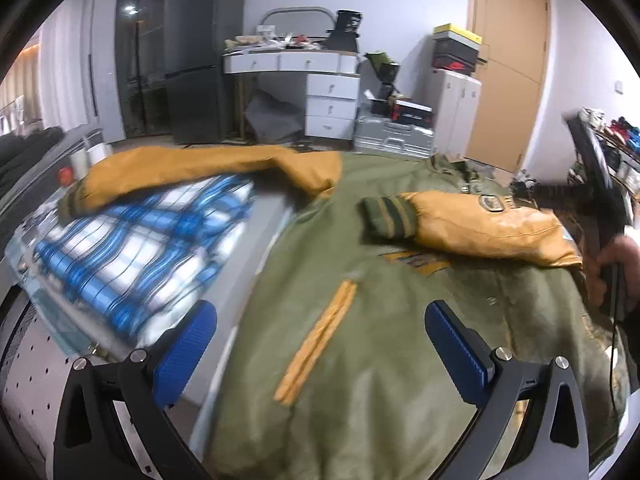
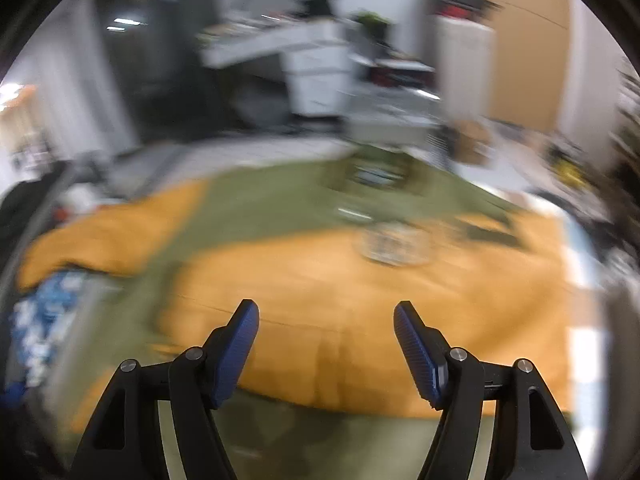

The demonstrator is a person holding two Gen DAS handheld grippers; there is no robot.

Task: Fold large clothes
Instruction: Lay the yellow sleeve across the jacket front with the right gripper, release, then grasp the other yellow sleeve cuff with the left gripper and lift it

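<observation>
An olive-green jacket [image 1: 360, 360] with mustard-yellow sleeves lies spread flat in front of me. One yellow sleeve [image 1: 480, 228] is folded across its chest, its striped cuff pointing left. The other sleeve [image 1: 180, 172] stretches out to the left over a plaid cloth. My left gripper [image 1: 320, 312] hangs open over the jacket's body near a yellow pocket strip [image 1: 320, 336], with nothing between its blue pads. In the blurred right wrist view, my right gripper [image 2: 326, 312] is open just above the folded yellow sleeve [image 2: 360, 300], not gripping it. A hand [image 1: 616, 256] shows at the right edge.
A blue-and-white plaid cloth [image 1: 132, 248] lies left of the jacket. A perforated white board [image 1: 32, 368] is at the lower left. Behind stand a dark fridge [image 1: 200, 60], a white desk with drawers [image 1: 312, 92], a silver case [image 1: 392, 136] and a wooden door [image 1: 508, 60].
</observation>
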